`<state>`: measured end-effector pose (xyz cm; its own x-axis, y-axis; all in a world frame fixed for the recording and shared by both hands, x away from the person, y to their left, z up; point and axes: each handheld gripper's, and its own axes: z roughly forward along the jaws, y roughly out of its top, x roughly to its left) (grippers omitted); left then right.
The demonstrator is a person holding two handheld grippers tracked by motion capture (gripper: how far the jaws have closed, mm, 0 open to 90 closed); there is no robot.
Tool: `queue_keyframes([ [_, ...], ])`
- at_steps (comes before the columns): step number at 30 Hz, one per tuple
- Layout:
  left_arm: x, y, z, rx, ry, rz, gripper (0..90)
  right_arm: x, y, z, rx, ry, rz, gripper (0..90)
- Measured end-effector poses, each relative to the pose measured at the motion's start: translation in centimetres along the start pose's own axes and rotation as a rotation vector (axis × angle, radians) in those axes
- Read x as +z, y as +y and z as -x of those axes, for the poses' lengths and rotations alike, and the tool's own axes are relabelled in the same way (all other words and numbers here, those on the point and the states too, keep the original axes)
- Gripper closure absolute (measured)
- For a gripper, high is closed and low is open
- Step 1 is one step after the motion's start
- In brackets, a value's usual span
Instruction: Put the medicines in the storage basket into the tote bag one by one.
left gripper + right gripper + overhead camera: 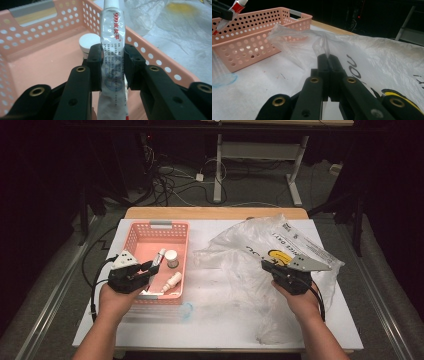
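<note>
At the white table point(220, 320), left gripper point(113, 58) clamped on a white ointment tube point(112, 50), jaws pressing its two flat sides partway along its length. Tube held above the pink basket point(37, 67), capped end pointing away from the gripper, red lettering on its face, crimped end trailing back between the jaws. From the high view, same gripper point(151, 265) poised over the basket's near left corner, tube point(159, 256) angled toward the basket's middle. In the basket point(145, 232), a small round white jar point(171, 258) and a little white bottle point(171, 281) lying on its side, both clear of the tube. Jar point(88, 43) visible just behind the left jaw in the left gripper view.

Right gripper point(328, 57) fully closed, pinching a fold of the clear plastic bag point(294, 47) between its jaw tips. Bag point(265, 255) spread crumpled across the right half of the table, black print and a yellow mark on it, its near edge reaching toward the basket point(249, 37). Right gripper point(266, 265) at the bag's middle, well apart from the left. Grey handle point(160, 224) on the basket's far rim.
</note>
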<state>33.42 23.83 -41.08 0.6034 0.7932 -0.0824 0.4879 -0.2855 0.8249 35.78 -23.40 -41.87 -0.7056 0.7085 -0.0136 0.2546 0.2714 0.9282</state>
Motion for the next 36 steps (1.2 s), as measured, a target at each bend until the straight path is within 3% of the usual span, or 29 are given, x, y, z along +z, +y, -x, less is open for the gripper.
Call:
queue_keyframes([
  [5,-0.3,0.2,0.2,-0.025,-0.005,0.039,68.8,0.0,0.0,-0.1,-0.004,-0.007,-0.002,90.0],
  [16,-0.3,1.1,1.4,0.004,-0.052,0.092,68.8,0.1,-0.2,-0.1,0.005,-0.007,-0.011,90.0],
  [23,-0.7,1.9,2.8,0.023,-0.051,0.13,68.9,0.0,-0.2,-0.1,-0.005,-0.005,-0.004,90.0],
  [32,-0.4,2.8,4.9,0.044,-0.103,0.145,68.9,0.0,-0.1,-0.2,-0.004,-0.002,-0.001,90.0],
  [36,-0.1,3.1,5.6,0.04,-0.147,0.144,68.9,-0.1,-0.1,-0.2,-0.003,-0.002,-0.001,90.0],
])
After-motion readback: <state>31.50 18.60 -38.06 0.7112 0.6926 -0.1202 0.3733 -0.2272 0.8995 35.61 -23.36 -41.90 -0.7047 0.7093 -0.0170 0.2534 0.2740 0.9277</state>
